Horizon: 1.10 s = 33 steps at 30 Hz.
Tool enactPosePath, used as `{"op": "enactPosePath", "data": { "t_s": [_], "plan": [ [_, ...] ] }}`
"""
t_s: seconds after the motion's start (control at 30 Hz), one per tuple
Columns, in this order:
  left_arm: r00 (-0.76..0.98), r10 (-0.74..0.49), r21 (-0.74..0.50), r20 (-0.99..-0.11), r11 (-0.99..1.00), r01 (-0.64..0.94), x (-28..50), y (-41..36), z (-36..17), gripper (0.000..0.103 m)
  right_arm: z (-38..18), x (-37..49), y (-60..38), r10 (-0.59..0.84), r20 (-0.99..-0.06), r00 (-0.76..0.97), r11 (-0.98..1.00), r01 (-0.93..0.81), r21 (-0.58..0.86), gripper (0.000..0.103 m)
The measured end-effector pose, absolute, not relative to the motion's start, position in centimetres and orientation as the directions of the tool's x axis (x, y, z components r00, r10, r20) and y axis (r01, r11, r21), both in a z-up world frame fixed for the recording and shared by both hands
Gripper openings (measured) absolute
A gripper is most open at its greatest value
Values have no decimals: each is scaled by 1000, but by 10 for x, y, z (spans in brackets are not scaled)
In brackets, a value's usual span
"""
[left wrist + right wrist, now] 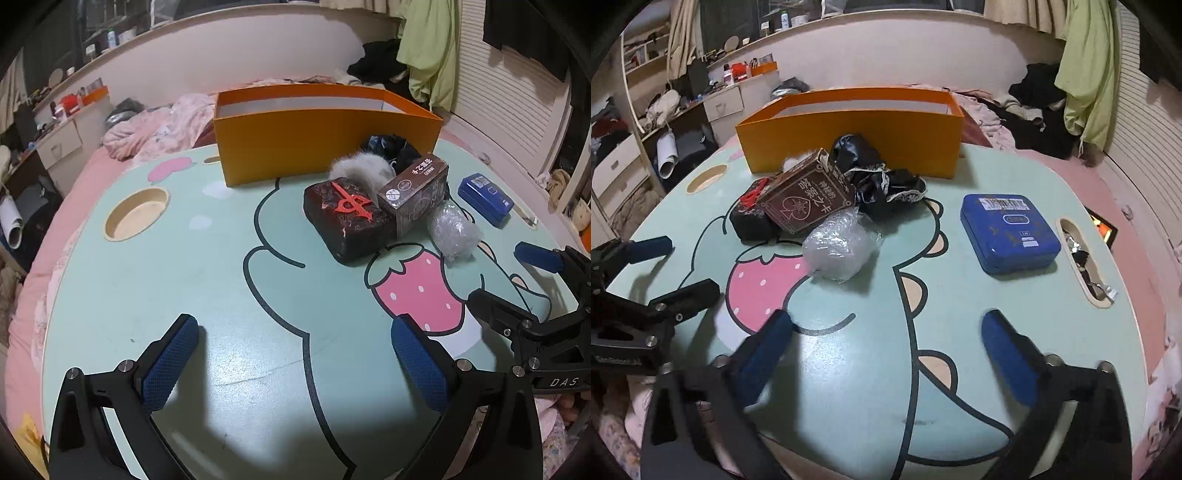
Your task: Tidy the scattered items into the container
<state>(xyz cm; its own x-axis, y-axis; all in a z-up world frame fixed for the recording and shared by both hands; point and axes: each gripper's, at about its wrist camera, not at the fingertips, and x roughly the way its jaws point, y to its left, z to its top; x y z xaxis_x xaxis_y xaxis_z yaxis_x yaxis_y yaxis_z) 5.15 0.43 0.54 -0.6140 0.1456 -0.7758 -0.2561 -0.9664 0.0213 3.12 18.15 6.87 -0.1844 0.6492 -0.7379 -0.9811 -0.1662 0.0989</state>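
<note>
Lying crosswise, orange container [325, 147] — long axis left-right; both grippers' fingers [170, 365] wide, empty.

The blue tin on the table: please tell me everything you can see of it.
The blue tin is a flat, rounded-corner box that looks like glossy metal, with its lid shut and white labels on top. It lies flat on the table, apart from the other items, beside a slot near the table's edge. Nothing touches it.

Dim indoor light, hard shadows under both claws, fisheye-bent edges, right view blurred.
</note>
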Motion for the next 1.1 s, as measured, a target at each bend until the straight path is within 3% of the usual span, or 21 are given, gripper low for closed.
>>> {"op": "enactPosePath", "data": {
  "t_s": [1.1],
  "plan": [
    [-614, 146, 27, -776, -964, -264, 52, 3, 5, 103, 65, 29, 175, 650, -721, -240, -241, -965, 104, 103]
  ]
}}
